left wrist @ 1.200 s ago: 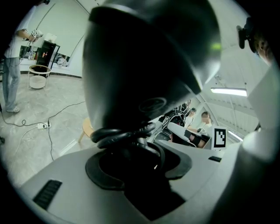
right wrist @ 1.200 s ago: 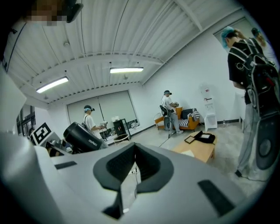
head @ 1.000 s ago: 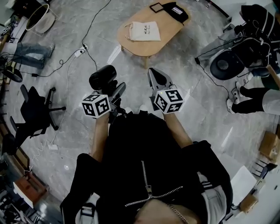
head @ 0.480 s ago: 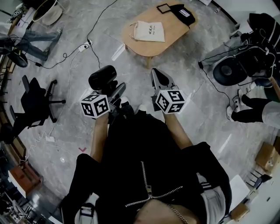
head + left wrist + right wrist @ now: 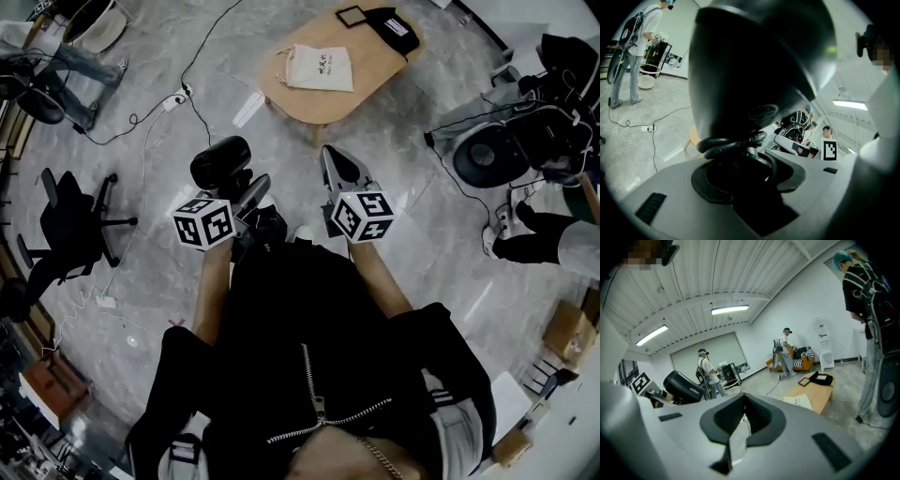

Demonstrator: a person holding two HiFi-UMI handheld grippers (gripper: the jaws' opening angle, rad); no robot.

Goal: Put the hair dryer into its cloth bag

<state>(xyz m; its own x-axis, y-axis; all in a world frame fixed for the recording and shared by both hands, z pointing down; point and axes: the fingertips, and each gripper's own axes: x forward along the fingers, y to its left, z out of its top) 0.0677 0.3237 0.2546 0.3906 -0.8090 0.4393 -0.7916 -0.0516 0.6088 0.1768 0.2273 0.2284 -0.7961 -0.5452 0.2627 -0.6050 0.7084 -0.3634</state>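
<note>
Clenching the handle of the hair dryer (image 5: pixel 754 70), the fingers (image 5: pixel 670 187) of the left gripper (image 5: pixel 747 166) hold it handle-down, with the barrel crosswise just above them. Beside it, the right gripper (image 5: pixel 744 397) is clenched on nothing. Ahead, across grey floor (image 5: pixel 169 262), the cloth bag (image 5: pixel 319 67) lies flat on the wooden worktop (image 5: pixel 375 70), near a black pouch (image 5: pixel 389 26).

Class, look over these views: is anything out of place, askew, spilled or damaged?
Nothing looks damaged or spilled. The hair dryer sits in the left claw, cord coiled round its handle; the cloth bag lies flat on the table. Only loose cables trail across the floor.
</note>
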